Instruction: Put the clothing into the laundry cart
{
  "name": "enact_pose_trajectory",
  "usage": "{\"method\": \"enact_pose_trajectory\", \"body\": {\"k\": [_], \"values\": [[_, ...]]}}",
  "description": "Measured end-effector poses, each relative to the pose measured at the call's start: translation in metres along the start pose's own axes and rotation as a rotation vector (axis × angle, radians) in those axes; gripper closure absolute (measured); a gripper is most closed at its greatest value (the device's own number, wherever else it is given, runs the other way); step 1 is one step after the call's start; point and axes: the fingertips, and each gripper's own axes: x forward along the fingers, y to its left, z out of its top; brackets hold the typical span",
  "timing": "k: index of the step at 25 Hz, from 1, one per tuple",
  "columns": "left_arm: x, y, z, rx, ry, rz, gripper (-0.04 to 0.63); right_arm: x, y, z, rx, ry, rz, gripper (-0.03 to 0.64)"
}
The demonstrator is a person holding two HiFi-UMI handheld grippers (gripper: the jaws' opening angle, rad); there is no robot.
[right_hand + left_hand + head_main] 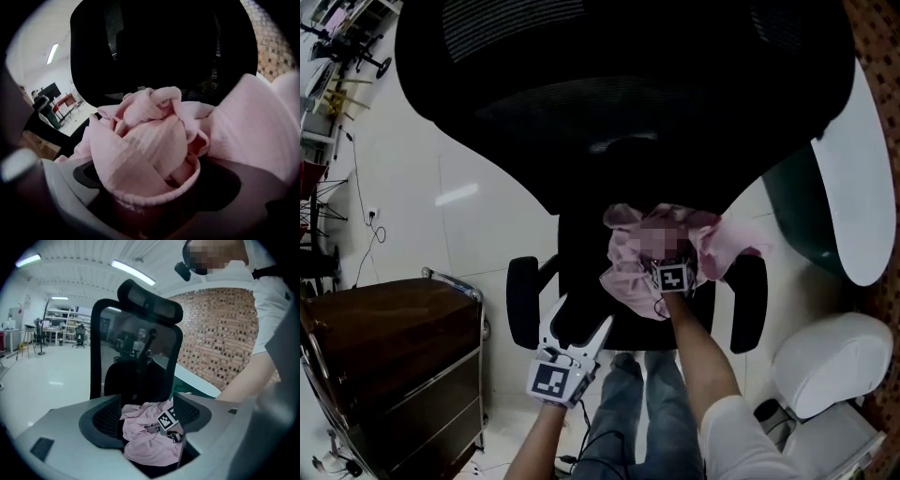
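A crumpled pink garment point(628, 267) lies on the seat of a black office chair point(619, 84). My right gripper point(666, 264) reaches into the heap from the front. In the right gripper view the pink garment point(150, 140) bulges up between the widely spread jaws of the right gripper point(154, 187), which is open; no pad presses on the cloth. My left gripper point(581, 319) hovers open at the seat's front left edge, nothing in it. From the left gripper point(145, 420) I see the garment point(145, 446) with the right gripper's marker cube point(168, 419) on it.
The brown laundry cart point(394, 347) with a metal frame stands at the lower left. Chair armrests point(522, 300) point(748, 300) flank the seat. A white-topped table point(862, 187) and a white chair point(830, 361) are at the right. The person's legs point(623, 412) are just below the seat.
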Motion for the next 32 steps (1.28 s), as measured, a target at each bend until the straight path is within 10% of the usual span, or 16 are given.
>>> {"method": "enact_pose_trajectory", "body": {"k": [4,7,9,18,32], "values": [[-0.003,0.002,-0.009,-0.017,0.012,0.002,0.270,0.017,-0.005,-0.016,-0.031,-0.005,-0.071,0.094],[-0.004,-0.001,-0.003,-0.022,0.015,-0.001,0.270,-0.005,-0.012,0.017,-0.031,-0.056,-0.028,0.421],[-0.005,0.000,0.003,-0.034,0.005,0.006,0.270,-0.011,-0.016,0.024,0.044,-0.101,0.056,0.516],[-0.025,-0.016,0.075,-0.066,-0.114,0.012,0.270,-0.216,0.006,0.125,0.254,-0.509,0.278,0.531],[-0.177,-0.053,0.270,0.076,-0.400,0.095,0.270,-0.614,0.116,0.281,0.020,-1.056,0.480,0.531]]}}
